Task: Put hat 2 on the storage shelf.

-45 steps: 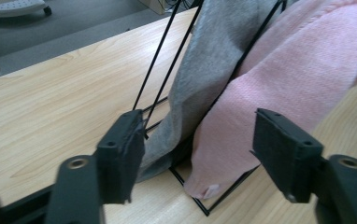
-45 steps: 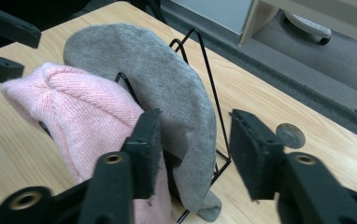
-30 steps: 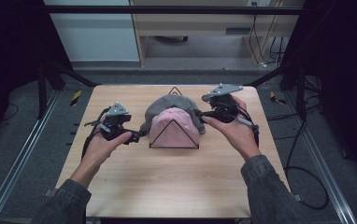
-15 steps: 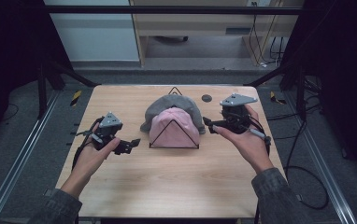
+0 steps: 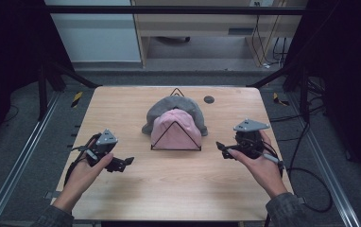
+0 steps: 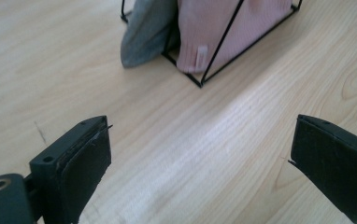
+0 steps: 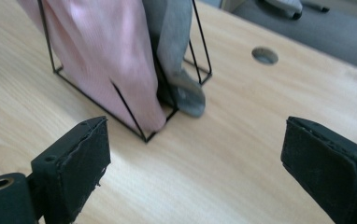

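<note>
A pink knitted hat (image 5: 176, 130) and a grey hat (image 5: 169, 108) behind it hang on a black wire rack (image 5: 176, 149) in the middle of the wooden table (image 5: 178, 189). My left gripper (image 5: 127, 163) is low over the table at the rack's front left, open and holding nothing. In the left gripper view the pink hat (image 6: 214, 28) and the grey hat (image 6: 146, 32) lie well ahead of its jaws. My right gripper (image 5: 221, 149) sits to the rack's right. Its jaws have just been opening and stand wide, with bare wood between them. The right gripper view shows the pink hat (image 7: 102, 56) and the grey hat (image 7: 172, 28) ahead.
A small round hole (image 5: 209, 99) marks the table behind the rack on the right. Dark frame posts stand beside the table's far corners, and a cable (image 5: 311, 189) trails off the right edge. Bare wood lies between my hands and the near edge.
Both hands have drawn back from the hats toward the near edge and sunk lower, the left one going left and the right one going right. The right gripper has left the grey hat.
</note>
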The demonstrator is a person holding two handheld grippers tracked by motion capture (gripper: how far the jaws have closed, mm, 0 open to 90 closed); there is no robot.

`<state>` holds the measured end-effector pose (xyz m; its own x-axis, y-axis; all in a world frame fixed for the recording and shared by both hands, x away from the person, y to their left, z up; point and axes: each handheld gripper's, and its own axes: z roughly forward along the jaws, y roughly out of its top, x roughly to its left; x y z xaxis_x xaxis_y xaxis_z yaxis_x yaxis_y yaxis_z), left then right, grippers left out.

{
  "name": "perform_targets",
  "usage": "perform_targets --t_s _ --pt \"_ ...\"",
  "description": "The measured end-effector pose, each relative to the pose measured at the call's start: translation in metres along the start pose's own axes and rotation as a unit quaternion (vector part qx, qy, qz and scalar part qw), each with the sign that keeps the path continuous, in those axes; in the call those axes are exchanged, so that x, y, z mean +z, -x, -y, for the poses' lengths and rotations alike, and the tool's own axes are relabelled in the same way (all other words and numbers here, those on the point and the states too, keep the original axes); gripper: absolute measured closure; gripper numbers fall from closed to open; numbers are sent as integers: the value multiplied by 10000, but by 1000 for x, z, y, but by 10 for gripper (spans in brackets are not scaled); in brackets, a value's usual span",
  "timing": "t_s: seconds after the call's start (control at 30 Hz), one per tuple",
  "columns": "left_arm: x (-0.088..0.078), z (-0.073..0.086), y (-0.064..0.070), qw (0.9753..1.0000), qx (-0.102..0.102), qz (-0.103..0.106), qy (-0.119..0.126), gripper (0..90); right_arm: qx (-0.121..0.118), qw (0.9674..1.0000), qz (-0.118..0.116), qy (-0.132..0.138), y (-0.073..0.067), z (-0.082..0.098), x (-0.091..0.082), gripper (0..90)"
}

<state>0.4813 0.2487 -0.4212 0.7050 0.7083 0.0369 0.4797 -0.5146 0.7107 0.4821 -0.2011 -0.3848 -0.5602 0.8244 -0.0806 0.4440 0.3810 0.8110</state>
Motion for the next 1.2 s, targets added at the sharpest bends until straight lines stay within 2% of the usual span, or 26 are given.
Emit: perform_targets --t_s 0.13,0.33,0.4,0.57,0.67,0.77,0.9,1.0,1.03,1.2 --pt "8 14 -4 9998 -111 14 -145 46 149 9998 -19 -111 1 19 3 81" --pt "16 33 -12 9993 -311 -25 -210 46 286 9991 -49 -304 3 45 14 82" --pt "17 35 -14 9992 -310 -60 -242 46 325 9989 -48 -349 3 49 16 82" --pt "23 46 -23 9983 -448 -143 -344 47 470 9975 -11 -519 5 70 30 84" --pt "31 54 -27 9970 -539 -153 -531 47 646 9957 7 -670 7 84 41 85" --pt "35 57 -28 9966 -530 -128 -619 46 702 9947 17 -755 8 89 45 85" --pt "43 60 -26 9950 -567 -129 -816 42 708 9924 96 -998 9 98 54 85" --pt "44 61 -24 9950 -502 -163 -845 26 707 9918 113 -1063 8 102 57 84" --pt "45 62 -24 9956 -385 -185 -830 14 691 9907 133 -1162 8 104 60 63" --pt "46 65 -22 9963 -439 -229 -708 0 668 9933 196 -920 3 109 63 4"
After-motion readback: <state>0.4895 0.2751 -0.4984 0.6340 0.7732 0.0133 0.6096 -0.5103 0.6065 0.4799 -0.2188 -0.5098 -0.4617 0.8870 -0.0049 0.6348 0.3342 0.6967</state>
